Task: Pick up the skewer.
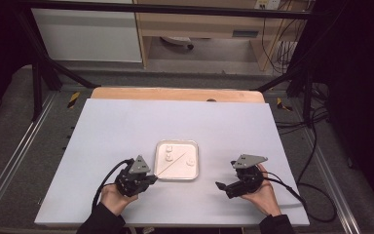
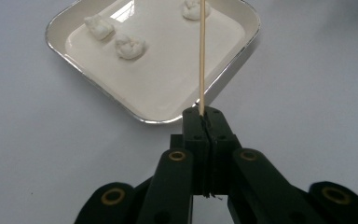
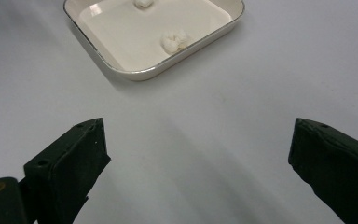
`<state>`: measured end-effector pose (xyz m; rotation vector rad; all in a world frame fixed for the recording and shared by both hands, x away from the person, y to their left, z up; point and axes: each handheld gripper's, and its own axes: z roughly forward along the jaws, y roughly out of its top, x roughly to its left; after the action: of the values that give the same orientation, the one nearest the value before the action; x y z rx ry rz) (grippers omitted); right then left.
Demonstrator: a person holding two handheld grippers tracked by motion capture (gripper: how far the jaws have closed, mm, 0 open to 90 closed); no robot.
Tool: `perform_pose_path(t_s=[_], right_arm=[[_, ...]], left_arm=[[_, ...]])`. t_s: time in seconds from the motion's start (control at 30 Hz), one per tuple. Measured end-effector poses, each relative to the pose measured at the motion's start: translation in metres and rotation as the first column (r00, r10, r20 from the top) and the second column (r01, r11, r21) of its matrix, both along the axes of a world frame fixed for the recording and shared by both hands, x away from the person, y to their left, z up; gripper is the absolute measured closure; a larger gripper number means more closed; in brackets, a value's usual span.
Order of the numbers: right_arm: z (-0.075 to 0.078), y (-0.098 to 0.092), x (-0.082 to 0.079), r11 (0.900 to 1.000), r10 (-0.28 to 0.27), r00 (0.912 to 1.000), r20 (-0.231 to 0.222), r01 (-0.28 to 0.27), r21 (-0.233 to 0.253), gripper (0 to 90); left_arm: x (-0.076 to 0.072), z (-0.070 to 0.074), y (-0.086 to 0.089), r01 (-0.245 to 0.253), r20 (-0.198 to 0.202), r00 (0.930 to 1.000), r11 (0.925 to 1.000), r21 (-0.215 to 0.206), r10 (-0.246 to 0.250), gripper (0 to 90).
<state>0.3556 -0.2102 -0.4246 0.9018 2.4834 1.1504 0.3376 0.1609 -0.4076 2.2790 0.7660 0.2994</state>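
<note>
A white square tray [image 1: 177, 176] lies mid-table and holds three white doughy lumps [image 1: 169, 157]. At its near-left corner my left gripper [image 1: 151, 178] is shut on a thin wooden skewer [image 1: 171, 163] that slants over the tray. In the left gripper view the skewer [image 2: 202, 56] runs straight up from the closed left gripper [image 2: 204, 116], and its far end is over one lump [image 2: 193, 8]. Two other lumps [image 2: 129, 46] lie to its left. To the right of the tray my right gripper [image 1: 226, 175] stands open over bare table. Its jaws are spread wide [image 3: 198, 154], with the tray [image 3: 135, 72] ahead.
The white board [image 1: 126, 126] covers a wooden tabletop [image 1: 175, 93] whose far edge shows. Black frame bars [image 1: 44, 63] stand at the back corners, and cables [image 1: 311, 161] trail along the right side. A cabinet and shelving stand beyond the table.
</note>
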Motion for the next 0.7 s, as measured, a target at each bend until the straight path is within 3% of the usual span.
perform_pose_path(t_s=[0.07, 0.3, 0.5, 0.6, 0.7], right_arm=[[0.002, 0.002, 0.003, 1.000, -0.009, 0.9998, -0.018, 0.009, 0.004, 4.1], [0.008, 0.017, 0.009, 1.000, -0.010, 0.9999, 0.006, 0.010, 0.026, 3.6], [0.010, 0.035, 0.018, 0.999, -0.017, 0.9997, -0.019, 0.018, 0.035, 2.9], [0.011, 0.042, 0.022, 0.998, -0.022, 0.9996, -0.015, 0.023, 0.054, 2.9], [0.012, 0.050, 0.025, 0.999, -0.026, 0.9996, -0.015, 0.027, 0.043, 2.7]], left_arm=[[-0.002, -0.001, 0.005, -0.008, 0.011, 0.9999, 0.9999, -0.014, 0.009, 88.5], [-0.005, -0.003, 0.021, -0.043, 0.012, 0.9990, 0.9966, -0.071, 0.044, 88.5], [-0.008, -0.007, 0.030, -0.059, 0.024, 0.9978, 0.9948, -0.083, 0.061, 88.4], [-0.009, -0.008, 0.033, -0.066, 0.022, 0.9974, 0.9934, -0.094, 0.068, 88.5], [-0.011, -0.009, 0.035, -0.068, 0.028, 0.9971, 0.9923, -0.104, 0.071, 88.5]])
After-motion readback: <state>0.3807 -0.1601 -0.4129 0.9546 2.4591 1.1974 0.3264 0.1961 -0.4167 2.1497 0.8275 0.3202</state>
